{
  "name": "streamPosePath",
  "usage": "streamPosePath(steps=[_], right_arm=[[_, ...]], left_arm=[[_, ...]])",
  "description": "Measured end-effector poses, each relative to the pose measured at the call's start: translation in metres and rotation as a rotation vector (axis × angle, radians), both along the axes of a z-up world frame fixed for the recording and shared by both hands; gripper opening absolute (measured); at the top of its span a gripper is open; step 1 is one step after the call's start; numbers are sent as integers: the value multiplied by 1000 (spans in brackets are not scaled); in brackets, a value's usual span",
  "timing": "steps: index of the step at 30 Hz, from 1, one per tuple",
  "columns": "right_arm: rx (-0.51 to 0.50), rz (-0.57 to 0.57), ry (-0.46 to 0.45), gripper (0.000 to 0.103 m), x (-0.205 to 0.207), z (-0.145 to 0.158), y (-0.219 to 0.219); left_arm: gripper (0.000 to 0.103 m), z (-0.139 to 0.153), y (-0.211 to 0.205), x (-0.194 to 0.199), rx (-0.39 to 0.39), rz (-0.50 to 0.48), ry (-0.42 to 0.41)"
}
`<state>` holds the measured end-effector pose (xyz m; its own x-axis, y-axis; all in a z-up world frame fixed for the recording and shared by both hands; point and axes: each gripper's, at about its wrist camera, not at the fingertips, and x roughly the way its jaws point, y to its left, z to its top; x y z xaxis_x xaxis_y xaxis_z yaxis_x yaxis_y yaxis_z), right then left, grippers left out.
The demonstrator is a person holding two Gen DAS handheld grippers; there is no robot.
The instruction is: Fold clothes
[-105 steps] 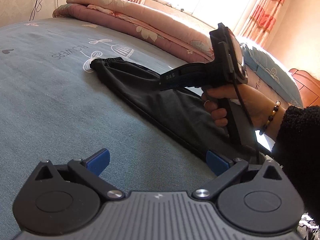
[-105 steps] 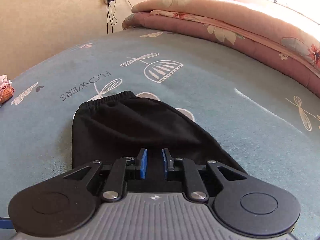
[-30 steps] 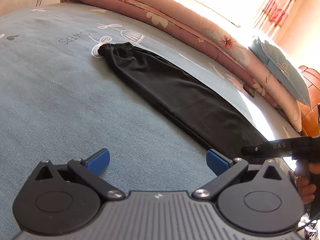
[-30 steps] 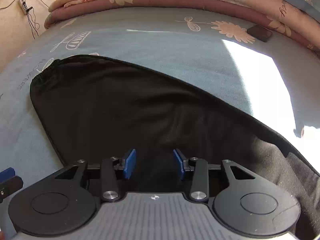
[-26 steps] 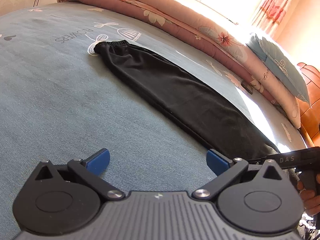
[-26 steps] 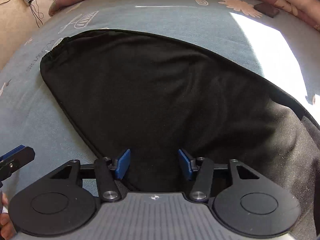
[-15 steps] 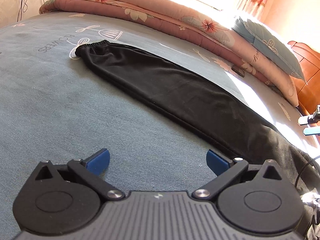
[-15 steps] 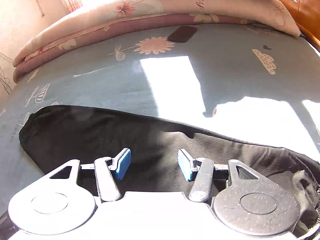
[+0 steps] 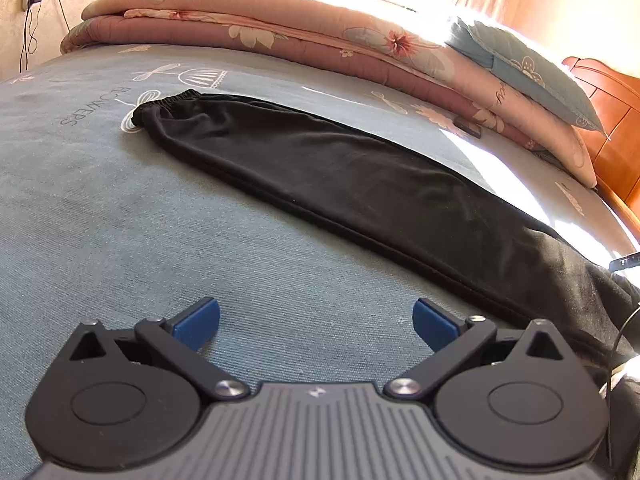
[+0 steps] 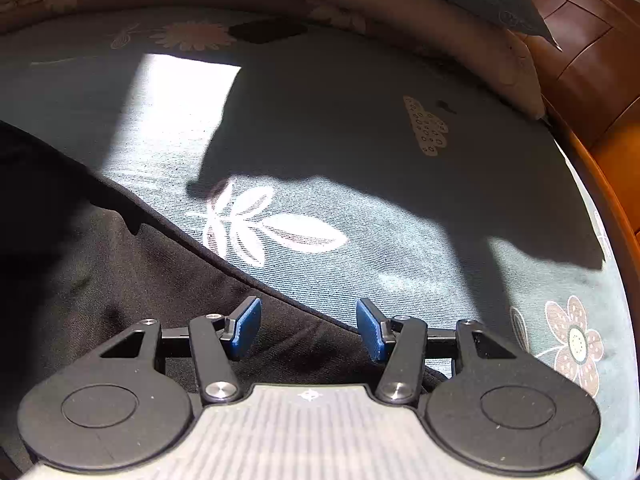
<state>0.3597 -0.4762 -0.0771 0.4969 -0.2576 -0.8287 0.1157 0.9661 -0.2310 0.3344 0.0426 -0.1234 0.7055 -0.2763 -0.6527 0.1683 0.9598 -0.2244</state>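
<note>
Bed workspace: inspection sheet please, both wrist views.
Surface: blue printed bedsheet, sun patches.
Job's things: black trousers laid flat lengthwise, cuff far left.
Clutter: small dark flat object on the sheet by the quilt.
Grippers: left gripper open over bare sheet; right gripper open over the trousers' edge.
Cables: wall cords.
Surroundings: folded floral quilt, pillow, wooden headboard.

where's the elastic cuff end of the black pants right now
In the left wrist view the elastic cuff lies at the upper left on the blue bedsheet, beside the printed FLOWERS lettering, just before the folded pink quilt.
</note>
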Motion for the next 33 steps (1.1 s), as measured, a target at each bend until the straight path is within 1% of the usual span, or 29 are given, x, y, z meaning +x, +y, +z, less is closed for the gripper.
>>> streamPosePath(steps=[3, 6, 7, 8, 9, 10, 11, 12, 14, 16, 18, 19, 22, 23, 25, 27, 28, 30, 31, 32, 33], right_arm=[[-28, 100, 26, 58, -4, -6, -8], [-55, 173, 47, 57, -2, -14, -13], [-40, 192, 55, 57, -2, -15, -13], [-22, 210, 63, 53, -1, -17, -13], [-3, 229, 71, 46, -1, -19, -13], [15, 247, 79, 25, -1, -20, -13], [33, 265, 87, 10, -1, -22, -13], [51, 284, 95, 9, -1, -24, -14], [21, 305, 79, 6, -4, -23, -10], [-7, 266, 27, 6, -5, -18, -14], [-24, 215, -25, 6, -4, -13, -20], [-36, 206, -21, 7, -2, -16, -19], [-79, 195, 2, 13, 2, -28, -14], [-96, 192, -2, 19, 2, -28, -11], [-105, 156, -22, 28, -1, -19, -12], [-94, 126, -46, 28, -7, -6, -14], [-82, 132, -66, 28, -12, 2, -17], [-84, 138, -92, 37, -22, 12, -23], [-91, 129, -87, 50, -27, 14, -29], [-94, 117, -70, 54, -32, 12, -36], [-97, 104, -52, 54, -38, 10, -43]], left_arm=[[102, -2, -2, 0, 8, -7, -8], [102, -3, -3, -1, 13, -13, -19], [102, -4, -4, -1, 14, -15, -23], [102, -4, -4, -1, 17, -15, -27], [102, -5, -5, -1, 21, -16, -30], [102, -5, -6, -1, 25, -17, -34], [102, -6, -6, -1, 31, -18, -38], [102, -6, -7, -1, 38, -19, -42], [102, -7, -9, -2, 50, -22, -47], [102, -7, -9, -2, 54, -23, -48], [102, -6, -9, -2, 54, -23, -48], [102, -6, -9, -2, 55, -24, -48], [102, -6, -10, -3, 59, -26, -50], [102, -6, -10, -3, 59, -26, -50], [102, -6, -9, -3, 51, -26, -47], [102, -5, -7, -3, 36, -24, -42], [102, -5, -6, -2, 29, -23, -40], [102, -5, -4, -1, 18, -23, -37], [102, -5, -4, -1, 16, -24, -36], [102, -5, -3, -1, 15, -24, -36], [102, -5, -3, -1, 15, -24, -36]])
